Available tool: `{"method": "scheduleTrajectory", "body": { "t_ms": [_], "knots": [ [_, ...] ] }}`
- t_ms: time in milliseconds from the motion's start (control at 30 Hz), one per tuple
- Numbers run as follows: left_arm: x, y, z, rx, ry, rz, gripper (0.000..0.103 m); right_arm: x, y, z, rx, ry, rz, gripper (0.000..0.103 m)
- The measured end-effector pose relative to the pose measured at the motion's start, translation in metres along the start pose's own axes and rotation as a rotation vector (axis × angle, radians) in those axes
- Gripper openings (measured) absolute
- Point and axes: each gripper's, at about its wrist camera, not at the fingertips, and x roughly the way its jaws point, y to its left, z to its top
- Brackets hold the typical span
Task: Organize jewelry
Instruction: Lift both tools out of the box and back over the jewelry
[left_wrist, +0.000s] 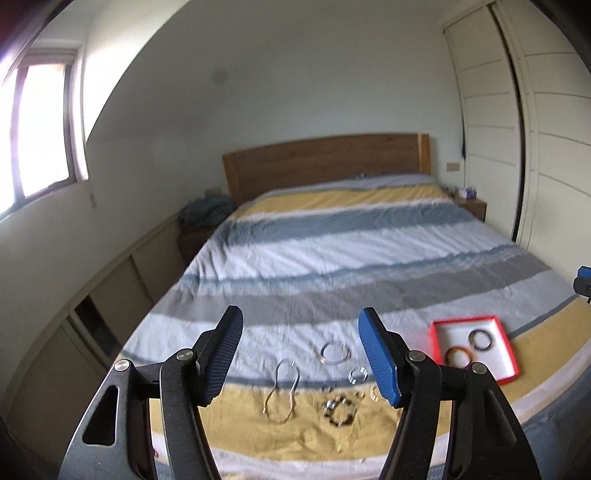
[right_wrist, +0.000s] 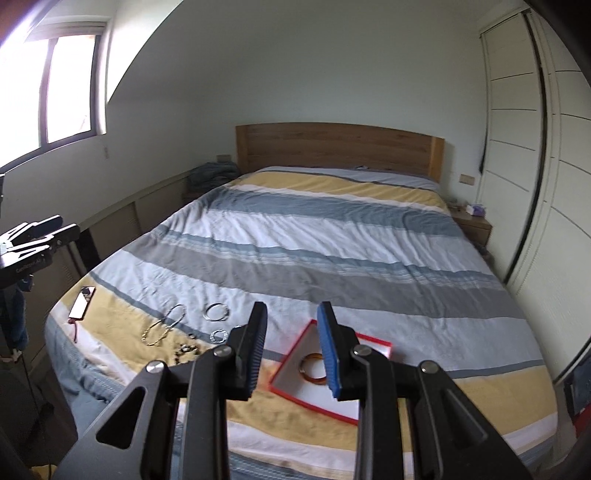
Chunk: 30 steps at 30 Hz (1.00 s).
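A red-rimmed white box (left_wrist: 436, 334) lies on the bed's near right and holds an amber bangle (left_wrist: 459, 356) and a dark bangle (left_wrist: 481, 339). Loose jewelry lies left of it: a gold chain (left_wrist: 282, 391), a silver bangle (left_wrist: 334, 353), a small clear ring (left_wrist: 357, 374) and a dark beaded bracelet (left_wrist: 340, 410). My left gripper (left_wrist: 301, 358) is open and empty above them. My right gripper (right_wrist: 291, 347) is open and empty above the box (right_wrist: 295, 384); the amber bangle (right_wrist: 312, 367) shows between its fingers. The chain (right_wrist: 162, 326) and silver bangle (right_wrist: 217, 312) lie to its left.
The striped bedspread (right_wrist: 332, 236) covers the bed, with a wooden headboard (right_wrist: 340, 147) behind. A flat card-like object with a red tassel (right_wrist: 82, 302) lies at the bed's left corner. Wardrobe doors (right_wrist: 524, 147) stand right, nightstands flank the bed, a window (left_wrist: 40, 129) is left.
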Motion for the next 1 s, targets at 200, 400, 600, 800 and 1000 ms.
{"method": "scheduleTrajectory", "body": {
  "t_ms": [200,400,600,800,1000],
  "knots": [
    [0.037,0.009,-0.041,-0.04,0.121,-0.012,0.065,0.041,0.019,-0.026,0.0,0.072,0.053,0.027],
    [0.085,0.011,-0.085,-0.06,0.25,-0.037,0.065,0.095,0.035,-0.05,-0.004,0.158,0.116,0.027],
    [0.134,0.01,-0.124,-0.083,0.359,-0.064,0.062,0.146,0.053,-0.067,-0.023,0.244,0.177,0.027],
    [0.177,0.003,-0.16,-0.101,0.457,-0.105,0.057,0.198,0.061,-0.09,-0.015,0.336,0.22,0.027],
    [0.22,-0.006,-0.186,-0.116,0.539,-0.132,0.053,0.241,0.063,-0.109,-0.001,0.413,0.234,0.027]
  ]
}}
